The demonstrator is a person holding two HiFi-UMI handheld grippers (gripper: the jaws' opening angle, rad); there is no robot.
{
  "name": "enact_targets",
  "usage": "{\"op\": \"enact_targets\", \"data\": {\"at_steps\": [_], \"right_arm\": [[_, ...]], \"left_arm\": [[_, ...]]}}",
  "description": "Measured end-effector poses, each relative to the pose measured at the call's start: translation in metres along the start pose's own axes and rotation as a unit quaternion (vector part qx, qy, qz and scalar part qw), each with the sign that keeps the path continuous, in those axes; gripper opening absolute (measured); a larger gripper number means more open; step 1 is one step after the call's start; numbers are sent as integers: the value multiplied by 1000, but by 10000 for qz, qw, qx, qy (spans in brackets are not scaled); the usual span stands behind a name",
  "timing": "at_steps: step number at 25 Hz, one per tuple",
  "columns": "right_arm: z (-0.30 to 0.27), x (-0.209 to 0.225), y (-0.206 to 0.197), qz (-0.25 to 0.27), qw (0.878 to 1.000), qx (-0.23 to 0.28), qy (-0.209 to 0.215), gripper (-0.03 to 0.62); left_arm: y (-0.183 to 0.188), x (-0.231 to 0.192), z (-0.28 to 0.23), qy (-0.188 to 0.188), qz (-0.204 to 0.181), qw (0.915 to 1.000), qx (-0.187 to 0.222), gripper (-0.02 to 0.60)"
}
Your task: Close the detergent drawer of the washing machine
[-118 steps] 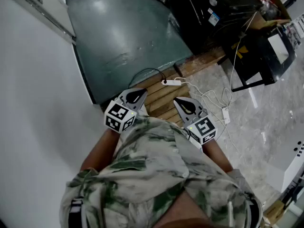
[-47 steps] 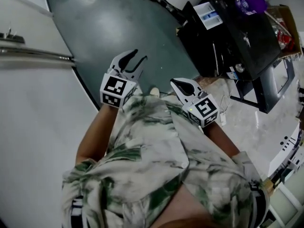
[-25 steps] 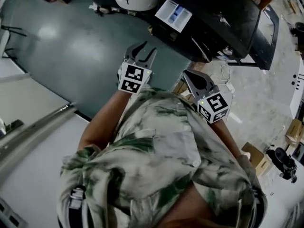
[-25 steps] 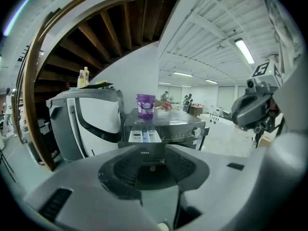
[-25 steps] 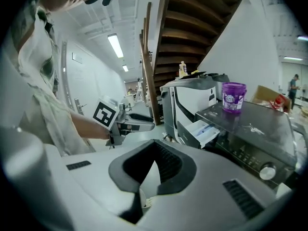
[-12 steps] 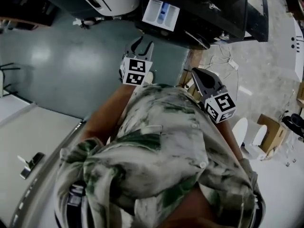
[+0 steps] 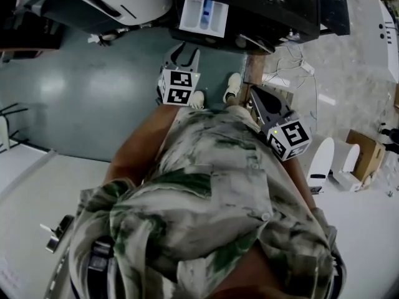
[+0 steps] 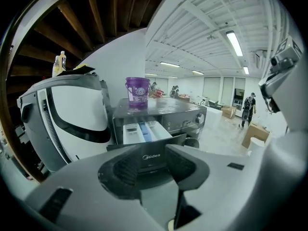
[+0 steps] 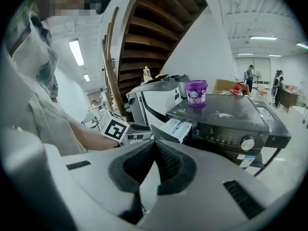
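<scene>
The detergent drawer stood pulled out of the left side of the front of the dark washing machine. Its long axis ran straight out from the front. The open top faced up and the front panel pointed toward the person. Inside, white compartments lay on either side of a blue one.

The left gripper was held near the drawer's outer end and apart from it. Its fingers were spread with nothing between them, and they pointed along the drawer's axis at the machine. In the left gripper view the drawer showed above the gap between the fingers. The dark panel seen within that gap carried the word "Midea" in pale letters.

The right gripper hung further back on the person's right side. Its fingers were pressed together and held nothing, and they aimed toward the machine's front.

A purple bucket stood upright on the machine's top, its label too small to read. A round knob sat on the control panel to the right of the drawer. Lower down was a white and blue sticker whose print could not be made out. A white machine stood just beside the washing machine, on the drawer's side. The grey-green floor spread below.
</scene>
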State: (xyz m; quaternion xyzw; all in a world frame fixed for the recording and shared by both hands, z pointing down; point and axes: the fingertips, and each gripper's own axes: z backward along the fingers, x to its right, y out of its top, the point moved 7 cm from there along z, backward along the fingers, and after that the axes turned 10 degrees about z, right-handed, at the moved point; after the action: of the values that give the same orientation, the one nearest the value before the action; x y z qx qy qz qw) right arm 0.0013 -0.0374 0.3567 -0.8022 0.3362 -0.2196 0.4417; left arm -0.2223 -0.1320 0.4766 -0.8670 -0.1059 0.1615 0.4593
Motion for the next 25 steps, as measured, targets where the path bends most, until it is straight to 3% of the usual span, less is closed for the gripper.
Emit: {"op": "enact_targets", "data": {"at_steps": [12,25], "right_arm": [[-12,39,4,-153,9997,-149,-74,21],[-7,52,1,-244,9992,-265,-166,21]], "left_arm": [[-3,-9,-54,207,265,9991,-273,161],[-4,-12,-69,413,286,9980,-385,169]]}}
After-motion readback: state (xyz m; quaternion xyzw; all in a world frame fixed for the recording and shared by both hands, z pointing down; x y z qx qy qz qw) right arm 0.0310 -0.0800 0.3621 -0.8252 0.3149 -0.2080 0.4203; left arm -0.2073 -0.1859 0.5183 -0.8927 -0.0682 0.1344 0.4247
